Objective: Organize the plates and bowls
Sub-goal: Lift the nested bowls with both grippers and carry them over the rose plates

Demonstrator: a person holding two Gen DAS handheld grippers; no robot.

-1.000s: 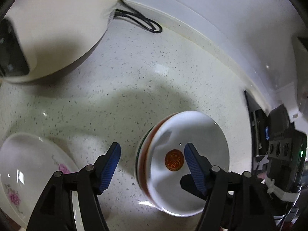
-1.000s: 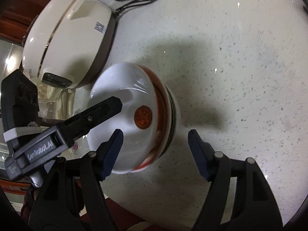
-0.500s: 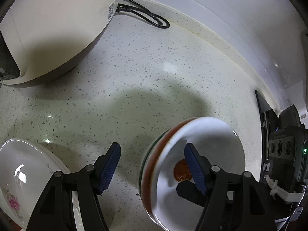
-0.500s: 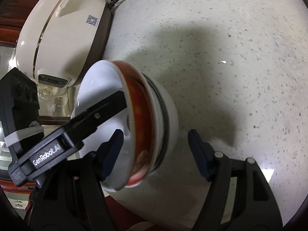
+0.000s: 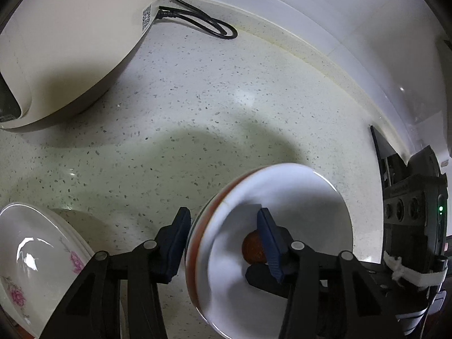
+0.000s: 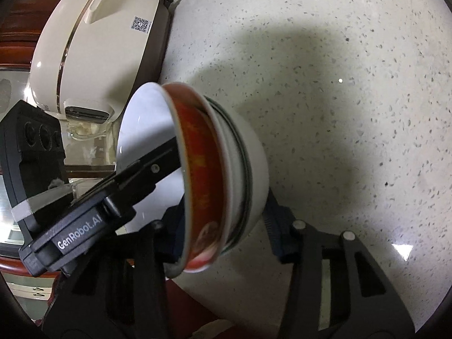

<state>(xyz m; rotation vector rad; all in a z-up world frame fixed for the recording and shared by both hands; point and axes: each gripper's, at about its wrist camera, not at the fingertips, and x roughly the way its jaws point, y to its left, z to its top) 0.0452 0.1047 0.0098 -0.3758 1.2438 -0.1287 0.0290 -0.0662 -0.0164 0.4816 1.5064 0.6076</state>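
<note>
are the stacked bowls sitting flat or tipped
Tipped: the stacked bowls stand on edge, rims sideways, between both grippers' closing jaws above the counter.

Nested red-banded bowls [image 5: 296, 197] tilt on edge (white inside), near floral plates [image 5: 34, 254].

The counter [image 5: 214, 118] is that pale speckled stone stuff, glossy enough to catch a few light spots, with a low white upstand running along the back edge. A cream rice cooker [image 5: 73, 45] with a brown base sits on it at the far left, QR sticker on its side. Its black cord [image 5: 203, 24] plugs in at the back and lies looped on the stone right by the upstand. Near the front left corner there's a white plate [image 5: 31, 257] with pink flowers, looks like another one under it. The middle stretch is shadowed.
</note>
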